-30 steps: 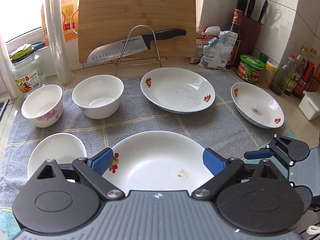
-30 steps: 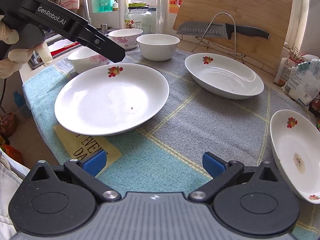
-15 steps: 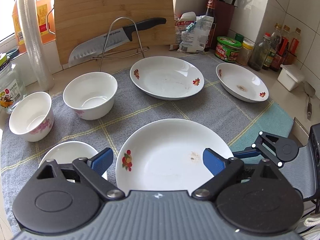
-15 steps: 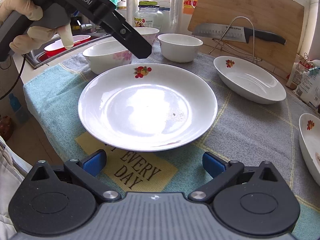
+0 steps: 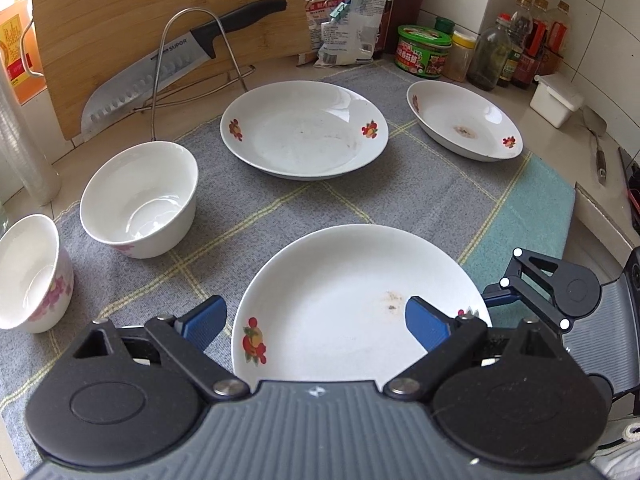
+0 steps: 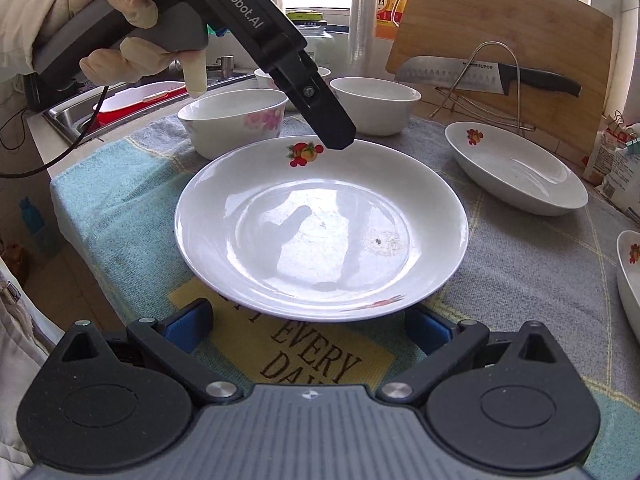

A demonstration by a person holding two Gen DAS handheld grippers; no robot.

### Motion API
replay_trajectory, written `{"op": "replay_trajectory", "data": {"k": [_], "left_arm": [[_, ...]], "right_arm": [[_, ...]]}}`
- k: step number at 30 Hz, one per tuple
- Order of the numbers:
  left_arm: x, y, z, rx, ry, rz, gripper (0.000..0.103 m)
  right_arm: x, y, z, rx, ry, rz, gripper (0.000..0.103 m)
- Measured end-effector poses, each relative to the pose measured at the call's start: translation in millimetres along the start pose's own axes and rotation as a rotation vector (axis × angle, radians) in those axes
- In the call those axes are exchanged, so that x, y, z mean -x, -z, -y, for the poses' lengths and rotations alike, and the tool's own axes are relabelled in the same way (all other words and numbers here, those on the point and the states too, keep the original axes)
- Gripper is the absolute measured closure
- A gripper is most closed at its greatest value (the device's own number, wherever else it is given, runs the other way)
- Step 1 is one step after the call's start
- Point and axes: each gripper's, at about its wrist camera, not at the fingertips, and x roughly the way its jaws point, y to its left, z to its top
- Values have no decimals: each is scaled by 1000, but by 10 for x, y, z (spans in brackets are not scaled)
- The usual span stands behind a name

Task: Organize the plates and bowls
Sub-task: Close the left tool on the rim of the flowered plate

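Left wrist view: the left gripper hangs wide open and empty over the near plate on the grey cloth, two bowls to its left.

Right wrist view: the right gripper, also spread and empty, faces the plate's near rim. Best to straddle the rim squarely before closing, then lift level.

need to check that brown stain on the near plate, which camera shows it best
The right wrist view: the near plate lies whole and unobstructed, the stain clear. In the left wrist view the left gripper covers the plate's near edge, beside the stain.
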Motion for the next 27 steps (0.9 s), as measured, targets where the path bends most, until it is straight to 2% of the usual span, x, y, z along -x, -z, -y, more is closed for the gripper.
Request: {"op": "replay_trajectory", "data": {"k": [11,14,19,27], "left_arm": [[-338,-238,-216,-1,84,-162,10],[-404,-256,-223,-14,92,-200,16],[-495,-266,-231,-47,99,-245,21],[-574,-299,-266,-65,136,-291,23]], "right_arm": [[29,53,-63,-29,38,31,0],[43,73,-100,-46,60,40,0],[55,80,-125,-60,77,42,0],[33,54,-139,-62,81,38,0]]}}
